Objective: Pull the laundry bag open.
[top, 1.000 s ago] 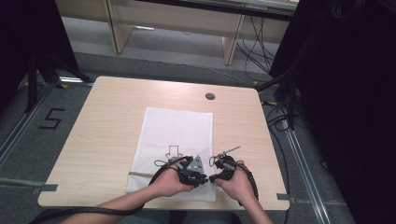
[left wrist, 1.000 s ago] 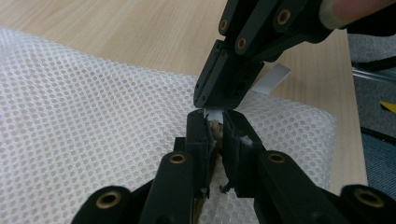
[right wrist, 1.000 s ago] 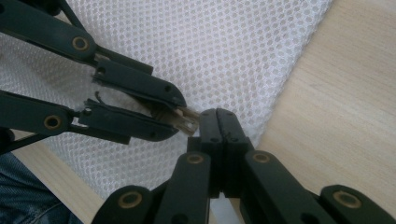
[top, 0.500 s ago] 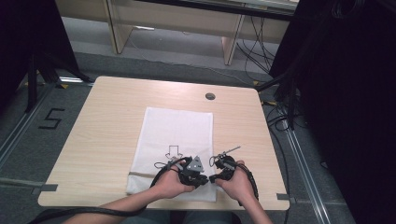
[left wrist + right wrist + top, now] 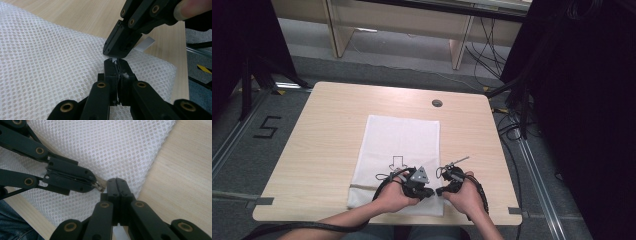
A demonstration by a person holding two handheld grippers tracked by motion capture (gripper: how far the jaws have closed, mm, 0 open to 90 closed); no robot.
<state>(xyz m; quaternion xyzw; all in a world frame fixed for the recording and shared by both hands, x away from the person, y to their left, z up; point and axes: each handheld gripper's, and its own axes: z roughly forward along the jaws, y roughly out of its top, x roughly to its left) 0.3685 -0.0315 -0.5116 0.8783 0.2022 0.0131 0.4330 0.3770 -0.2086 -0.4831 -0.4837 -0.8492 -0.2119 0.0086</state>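
A white mesh bag (image 5: pixel 402 135) with a printed arrow lies flat on the wooden table (image 5: pixel 327 130). Both grippers meet at its near right corner. My left gripper (image 5: pixel 430 192) is shut on a small metal zipper pull (image 5: pixel 98 185) at the bag's edge; in its own view the jaws (image 5: pixel 116 62) pinch together over the mesh (image 5: pixel 50 57). My right gripper (image 5: pixel 441 190) is shut tip to tip against it, pinching the mesh edge (image 5: pixel 112 145). A white tab (image 5: pixel 146 45) sticks out behind the right gripper (image 5: pixel 110 51). A thin strip of table shows between mesh layers beside the left gripper (image 5: pixel 94 182).
A round cable hole (image 5: pixel 437 103) sits at the far side of the table. The table's right edge (image 5: pixel 504 165) is close to the right hand. Cables and black stands surround the table on the floor; a "5" mark (image 5: pixel 266 129) is at left.
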